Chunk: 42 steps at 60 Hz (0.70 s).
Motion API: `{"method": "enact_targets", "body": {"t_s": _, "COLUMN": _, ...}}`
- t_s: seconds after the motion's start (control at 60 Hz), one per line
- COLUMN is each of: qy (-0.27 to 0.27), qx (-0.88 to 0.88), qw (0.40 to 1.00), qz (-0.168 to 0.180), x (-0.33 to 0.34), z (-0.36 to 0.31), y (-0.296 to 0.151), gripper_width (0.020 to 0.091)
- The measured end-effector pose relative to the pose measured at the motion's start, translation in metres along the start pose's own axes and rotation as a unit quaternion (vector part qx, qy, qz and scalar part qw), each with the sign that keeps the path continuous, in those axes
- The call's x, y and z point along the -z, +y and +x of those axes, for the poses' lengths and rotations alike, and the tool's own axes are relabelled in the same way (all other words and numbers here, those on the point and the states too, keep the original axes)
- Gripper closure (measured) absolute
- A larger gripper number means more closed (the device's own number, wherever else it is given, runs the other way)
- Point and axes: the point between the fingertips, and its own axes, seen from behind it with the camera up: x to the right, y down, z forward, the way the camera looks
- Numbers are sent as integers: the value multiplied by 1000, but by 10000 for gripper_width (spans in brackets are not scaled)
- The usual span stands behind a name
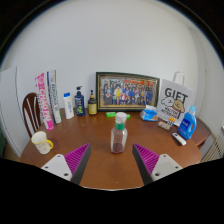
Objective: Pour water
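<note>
Gripper view: at the bottom of the frame the hand-held gripper [111, 160] holds its two fingers wide apart, gripping nothing, their purple pads [76, 158] facing inward over the brown wooden table [100, 170].

Just ahead of the fingers, near the centre of the frame and in line with the gap between them, stands a small clear bottle [119, 133]. It is upright, with a pale green cap or spout on top, and some reddish-brown tint shows in its lower part; whether that is liquid or the table seen through it cannot be told.

At the lower left of the frame a white mug [41, 142] sits near the table edge, well apart from the bottle. Behind it, at the left, a row of bottles [72, 103] stands beside tall pink-and-white cartons [44, 98].

At the upper middle a framed photograph [127, 91] leans against the white wall. To its right stands a white bag [174, 101] lettered "GIFT". Further right a blue container [187, 123] stands near the table's right edge, and small items around it are too small to tell.
</note>
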Motion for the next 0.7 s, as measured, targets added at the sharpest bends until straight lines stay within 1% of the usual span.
{"method": "enact_targets", "body": {"t_s": 0.1, "qy": -2, "qx": 2, "qw": 1000, "qz": 0, "x": -46, "z": 18, "y": 12, "gripper_width": 249}}
{"method": "enact_targets", "body": {"t_s": 0.333, "qy": -28, "qx": 4, "qw": 1000, "qz": 4, "x": -157, "z": 29, "y": 28, "gripper_width": 249}}
{"method": "enact_targets", "body": {"t_s": 0.417, "qy": -37, "qx": -1, "qw": 999, "qz": 14, "x": -188, "z": 30, "y": 29, "gripper_width": 247}}
{"method": "enact_targets", "body": {"t_s": 0.467, "qy": -45, "qx": 0, "qw": 999, "qz": 15, "x": -203, "z": 28, "y": 30, "gripper_width": 262}}
{"method": "enact_targets", "body": {"t_s": 0.5, "qy": -51, "qx": -2, "qw": 999, "qz": 18, "x": -211, "z": 27, "y": 31, "gripper_width": 307}}
{"method": "enact_targets", "body": {"t_s": 0.533, "qy": -60, "qx": -3, "qw": 998, "qz": 19, "x": -216, "z": 23, "y": 33, "gripper_width": 392}}
{"method": "enact_targets", "body": {"t_s": 0.55, "qy": -63, "qx": -3, "qw": 998, "qz": 20, "x": -219, "z": 21, "y": 34, "gripper_width": 494}}
{"method": "enact_targets", "body": {"t_s": 0.567, "qy": -67, "qx": -4, "qw": 998, "qz": 21, "x": -219, "z": 19, "y": 34, "gripper_width": 563}}
{"method": "enact_targets", "body": {"t_s": 0.6, "qy": -64, "qx": -9, "qw": 997, "qz": 32, "x": -220, "z": 20, "y": 30, "gripper_width": 560}}
{"method": "enact_targets", "body": {"t_s": 0.633, "qy": -61, "qx": -9, "qw": 998, "qz": 30, "x": -221, "z": 21, "y": 32, "gripper_width": 567}}
{"method": "enact_targets", "body": {"t_s": 0.7, "qy": -60, "qx": -10, "qw": 997, "qz": 38, "x": -222, "z": 22, "y": 30, "gripper_width": 606}}
